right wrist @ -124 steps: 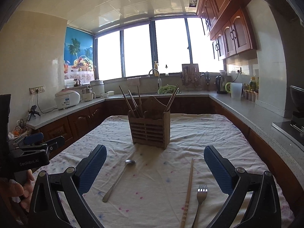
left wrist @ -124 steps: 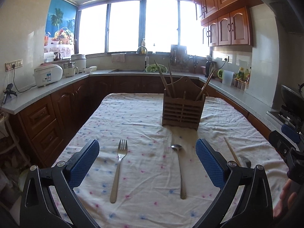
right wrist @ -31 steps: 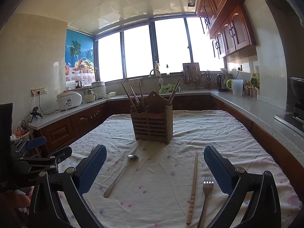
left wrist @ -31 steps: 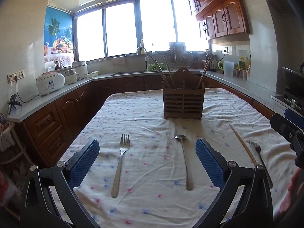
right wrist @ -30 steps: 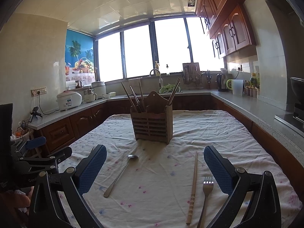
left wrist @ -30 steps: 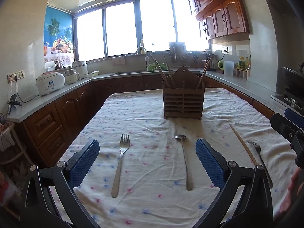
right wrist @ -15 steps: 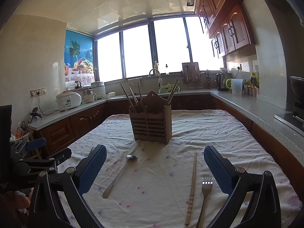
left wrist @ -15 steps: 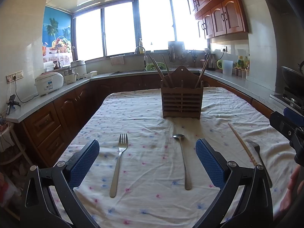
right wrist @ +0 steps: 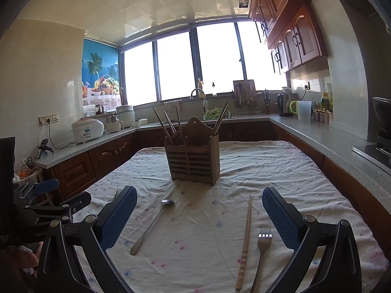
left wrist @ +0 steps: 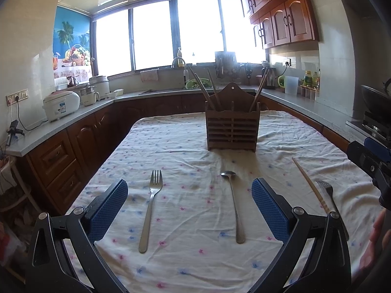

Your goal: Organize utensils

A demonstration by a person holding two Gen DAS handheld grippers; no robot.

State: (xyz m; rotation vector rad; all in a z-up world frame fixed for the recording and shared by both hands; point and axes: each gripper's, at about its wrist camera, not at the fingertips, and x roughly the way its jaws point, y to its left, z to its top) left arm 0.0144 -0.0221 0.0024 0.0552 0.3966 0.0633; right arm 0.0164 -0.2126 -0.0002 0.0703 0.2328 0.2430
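A wooden slatted utensil holder with several chopsticks in it stands mid-table. On the cloth in front of it lie a fork, a long spoon, one wooden chopstick and a second fork. My left gripper is open above the first fork and the spoon, holding nothing. My right gripper is open over the chopstick and second fork, also holding nothing.
A white floral cloth covers the table. Counters with wooden cabinets run left, back and right. A rice cooker sits left; a wok and stove sit right. A hand shows at the right edge.
Both views have shifted only slightly over the last second. The utensils lie where they were and both grippers stay open.
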